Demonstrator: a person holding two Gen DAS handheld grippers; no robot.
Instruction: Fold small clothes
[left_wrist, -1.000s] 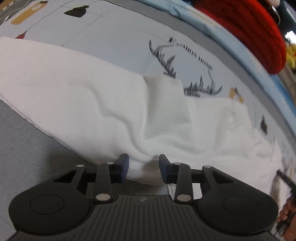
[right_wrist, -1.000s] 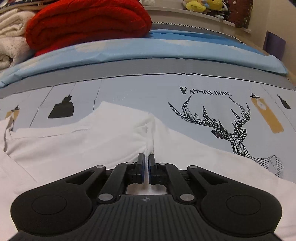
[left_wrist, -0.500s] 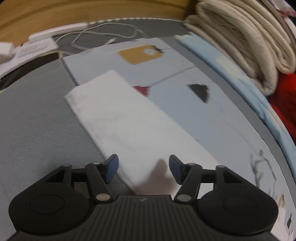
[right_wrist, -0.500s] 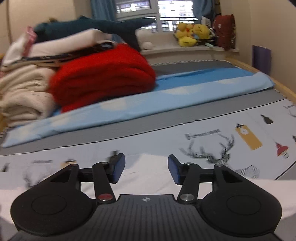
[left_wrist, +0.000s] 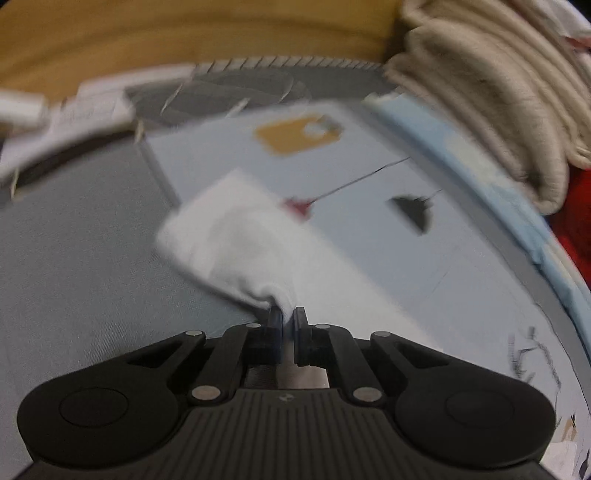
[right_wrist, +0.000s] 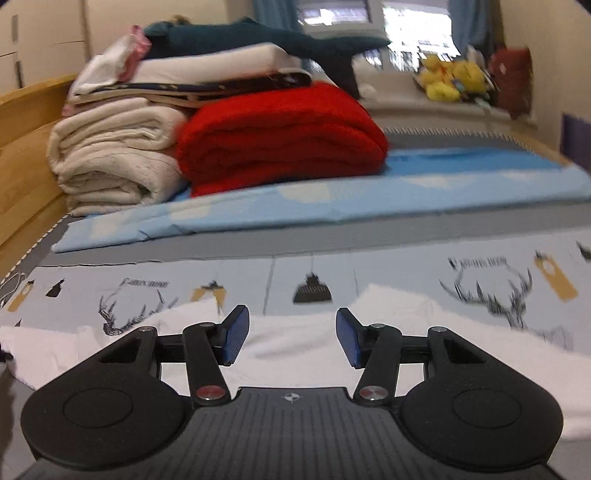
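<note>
On the printed bedsheet (left_wrist: 369, 155), left tool (left_wrist: 287, 317) pinches the white garment's (left_wrist: 236, 229) edge; right tool (right_wrist: 291, 334) gapes above it.

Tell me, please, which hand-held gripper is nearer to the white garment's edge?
Left. The left hand-held gripper is shut on the white garment, pinching its edge. The right hand-held gripper hovers open above the cloth, nothing between its jaws.
</note>
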